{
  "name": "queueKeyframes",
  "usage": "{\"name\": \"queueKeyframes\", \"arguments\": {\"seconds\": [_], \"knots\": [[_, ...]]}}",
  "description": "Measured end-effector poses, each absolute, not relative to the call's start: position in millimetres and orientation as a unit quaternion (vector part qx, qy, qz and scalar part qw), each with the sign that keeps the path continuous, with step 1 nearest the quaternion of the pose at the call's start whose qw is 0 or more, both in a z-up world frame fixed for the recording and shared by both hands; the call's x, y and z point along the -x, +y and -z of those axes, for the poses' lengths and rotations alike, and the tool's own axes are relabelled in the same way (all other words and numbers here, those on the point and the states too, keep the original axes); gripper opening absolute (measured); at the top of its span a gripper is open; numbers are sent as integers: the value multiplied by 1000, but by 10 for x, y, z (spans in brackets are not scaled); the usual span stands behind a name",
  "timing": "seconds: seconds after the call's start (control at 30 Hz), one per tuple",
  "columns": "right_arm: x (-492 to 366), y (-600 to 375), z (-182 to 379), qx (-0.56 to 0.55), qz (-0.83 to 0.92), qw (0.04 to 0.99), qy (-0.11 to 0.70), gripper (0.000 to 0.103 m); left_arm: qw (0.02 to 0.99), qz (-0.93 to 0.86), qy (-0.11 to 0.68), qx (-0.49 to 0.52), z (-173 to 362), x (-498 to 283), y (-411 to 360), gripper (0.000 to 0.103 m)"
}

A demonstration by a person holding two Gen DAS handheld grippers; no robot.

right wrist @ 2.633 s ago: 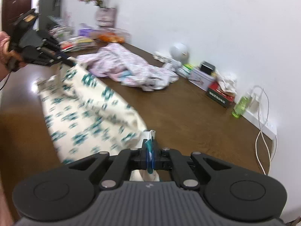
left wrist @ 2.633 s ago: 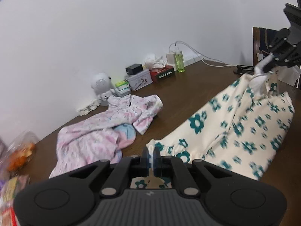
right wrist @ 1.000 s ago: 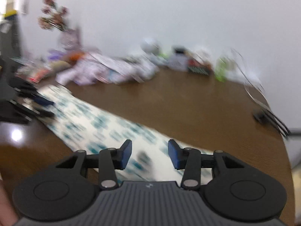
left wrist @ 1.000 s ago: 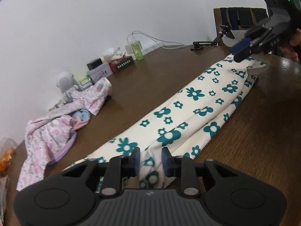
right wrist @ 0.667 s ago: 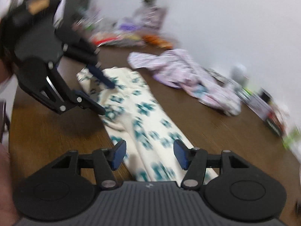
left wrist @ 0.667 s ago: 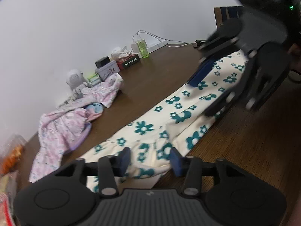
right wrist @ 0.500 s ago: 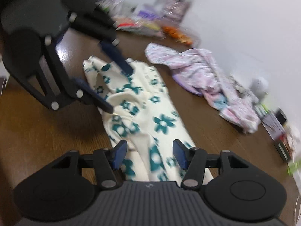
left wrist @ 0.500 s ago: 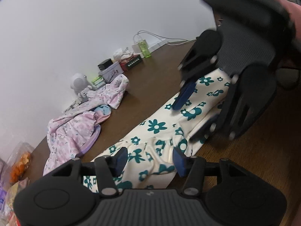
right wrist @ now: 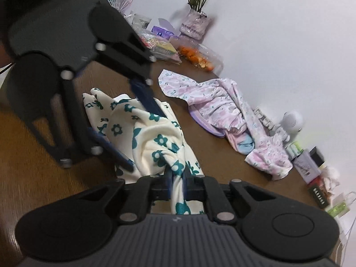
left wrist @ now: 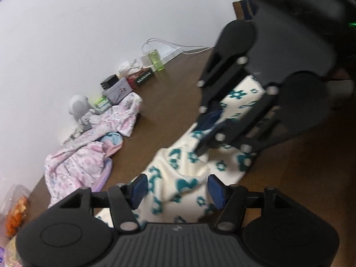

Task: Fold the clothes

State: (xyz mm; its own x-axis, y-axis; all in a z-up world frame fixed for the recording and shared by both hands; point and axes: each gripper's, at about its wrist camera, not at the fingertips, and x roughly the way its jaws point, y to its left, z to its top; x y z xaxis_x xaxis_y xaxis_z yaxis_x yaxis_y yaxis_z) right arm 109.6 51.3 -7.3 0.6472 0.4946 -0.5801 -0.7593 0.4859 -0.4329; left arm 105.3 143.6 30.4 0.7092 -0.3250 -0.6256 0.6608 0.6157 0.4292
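A cream garment with teal flowers (left wrist: 184, 175) lies on the brown table, bunched up between the two grippers; it also shows in the right wrist view (right wrist: 153, 138). My left gripper (left wrist: 176, 189) is open, its blue pads either side of the cloth. My right gripper (right wrist: 177, 179) is shut on a bunched fold of the floral garment. In the left wrist view the right gripper (left wrist: 209, 131) looms close from the right, closed on the cloth. In the right wrist view the left gripper (right wrist: 138, 131) hangs open over the cloth's far end.
A pink floral garment (left wrist: 89, 155) (right wrist: 222, 111) lies crumpled near the wall. Along the wall stand a white round speaker (left wrist: 77, 109), small boxes (left wrist: 120, 89), a green bottle (left wrist: 155, 59) and cables. A flower vase (right wrist: 195, 22) and snack packets (right wrist: 195, 57) sit at the table's far end.
Both grippers let go of the stretched garment once it lay flat. The right gripper then swung in toward the left one and has shut on a fold of it. The left stays open.
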Motion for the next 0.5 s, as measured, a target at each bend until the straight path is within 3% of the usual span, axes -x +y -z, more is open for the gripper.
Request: {"name": "queueKeyframes", "arguments": {"seconds": [0.03,0.1,0.13,0.4,0.5], "knots": [[-1079,514,74,346,-372,841,184,8,864,277,253,-336,-289,-1091,1428,57],[-1019,495,78,351,-369,845,166,8,864,261,250,-351,-257,-1136,1431,29],[-991,484,80,352,-369,845,160,8,863,254,247,-359,-245,-1141,1440,7],[-854,563,289,388,-382,825,149,8,826,211,187,-489,-33,-859,1442,10],[-859,592,392,393,-387,818,162,8,812,213,200,-506,64,-796,1498,13]]}}
